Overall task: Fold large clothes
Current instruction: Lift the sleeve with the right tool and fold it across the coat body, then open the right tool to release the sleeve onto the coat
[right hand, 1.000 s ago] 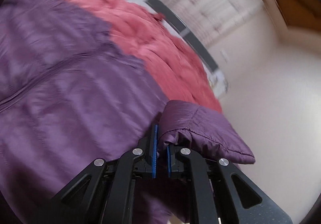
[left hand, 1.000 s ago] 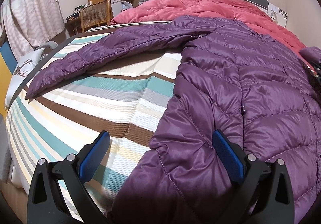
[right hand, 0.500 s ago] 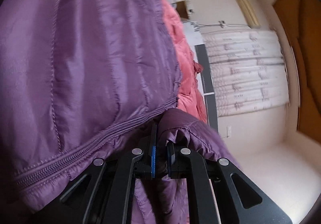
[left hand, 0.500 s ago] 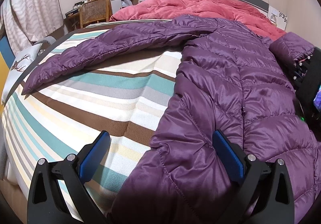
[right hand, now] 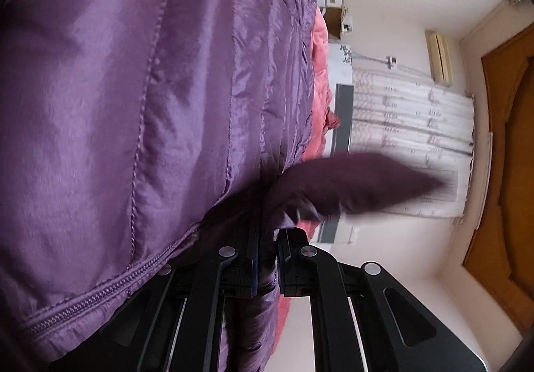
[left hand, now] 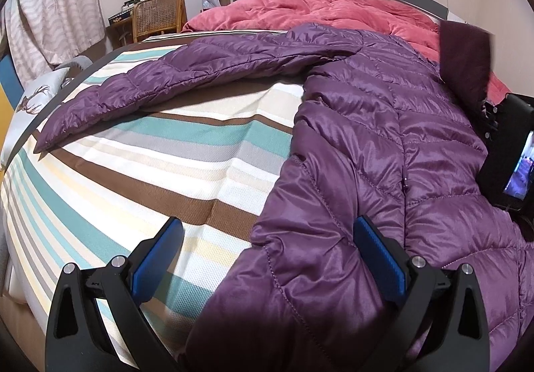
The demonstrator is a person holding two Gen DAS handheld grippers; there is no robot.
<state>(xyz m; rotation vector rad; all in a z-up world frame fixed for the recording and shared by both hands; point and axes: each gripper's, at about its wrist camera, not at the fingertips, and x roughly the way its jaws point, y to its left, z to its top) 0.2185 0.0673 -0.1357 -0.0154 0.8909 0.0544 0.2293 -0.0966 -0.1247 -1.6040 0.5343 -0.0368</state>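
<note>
right gripper [right hand: 267, 258] clamps purple jacket's sleeve [right hand: 350, 185]; left gripper [left hand: 267, 258] gapes over hem.

Bare striped sheet [left hand: 140, 178] lies open left of the purple jacket [left hand: 383, 155].

surface: striped bed [left hand: 140, 178] | on it: purple down jacket [left hand: 383, 145], red quilt [left hand: 300, 6]

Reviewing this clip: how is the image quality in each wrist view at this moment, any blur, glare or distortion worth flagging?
Left wrist view: sharp, strong fisheye bulge of the striped bed, soft sheen on the purple jacket; only the cuff at far right is smeared. Right wrist view: rolled sideways, jacket fabric close and soft, the cuff held by the right gripper motion-blurred; no harsh glare.
</note>
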